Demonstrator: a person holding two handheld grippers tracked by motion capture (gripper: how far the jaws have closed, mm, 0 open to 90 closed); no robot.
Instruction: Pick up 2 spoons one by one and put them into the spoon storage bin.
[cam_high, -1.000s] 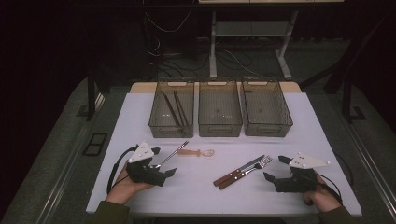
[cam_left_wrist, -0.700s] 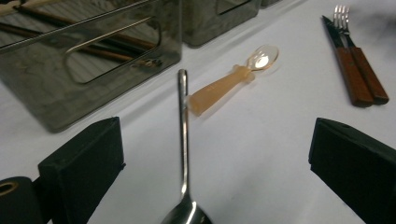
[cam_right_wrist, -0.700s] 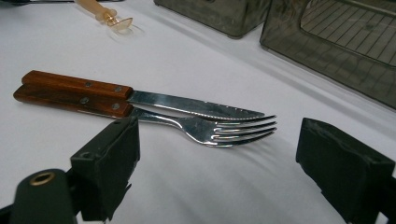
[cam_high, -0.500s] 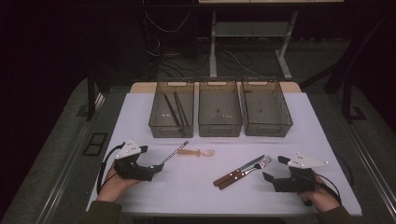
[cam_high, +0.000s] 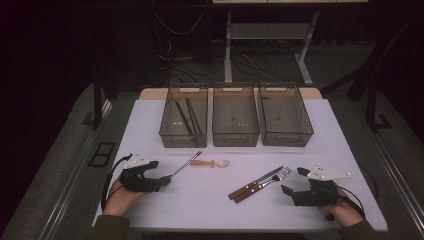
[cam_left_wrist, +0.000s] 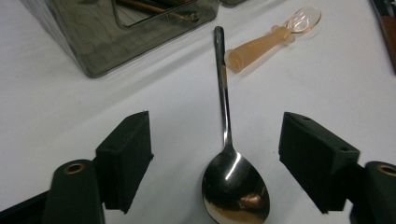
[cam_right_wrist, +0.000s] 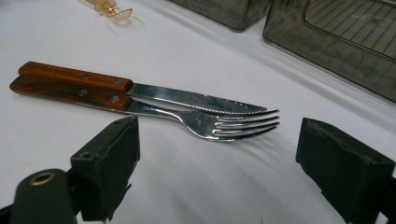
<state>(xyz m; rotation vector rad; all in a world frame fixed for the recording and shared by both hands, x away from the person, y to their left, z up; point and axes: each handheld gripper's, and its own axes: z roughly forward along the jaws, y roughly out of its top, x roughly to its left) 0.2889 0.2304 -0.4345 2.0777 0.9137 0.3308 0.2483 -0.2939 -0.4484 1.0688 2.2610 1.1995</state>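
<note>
A metal spoon (cam_left_wrist: 227, 116) lies on the white table (cam_high: 200, 205), its bowl between the jaws of my left gripper (cam_left_wrist: 219, 140), its handle pointing away. The jaws have just been closing, but the pads stand clear of the bowl on both sides. In the high view the left gripper (cam_high: 167, 179) rests at the front left, with the spoon (cam_high: 187, 163) running up-right from it. My right gripper (cam_right_wrist: 219, 154) stands open just short of a wooden-handled fork (cam_right_wrist: 233, 126) and knife (cam_right_wrist: 187, 99) lying side by side. Seen from above, the right gripper (cam_high: 294, 181) sits at the front right.
A translucent orange plastic spoon (cam_high: 210, 163) lies by the metal spoon's handle tip. Three dark bins stand in a row at the back: the left bin (cam_high: 172, 135) holds chopsticks, while the middle bin (cam_high: 235, 137) and right bin (cam_high: 287, 136) look empty.
My left gripper has slid a little to the left, and its jaws stand narrower around the spoon's bowl. The spoon and the right gripper have not moved.
</note>
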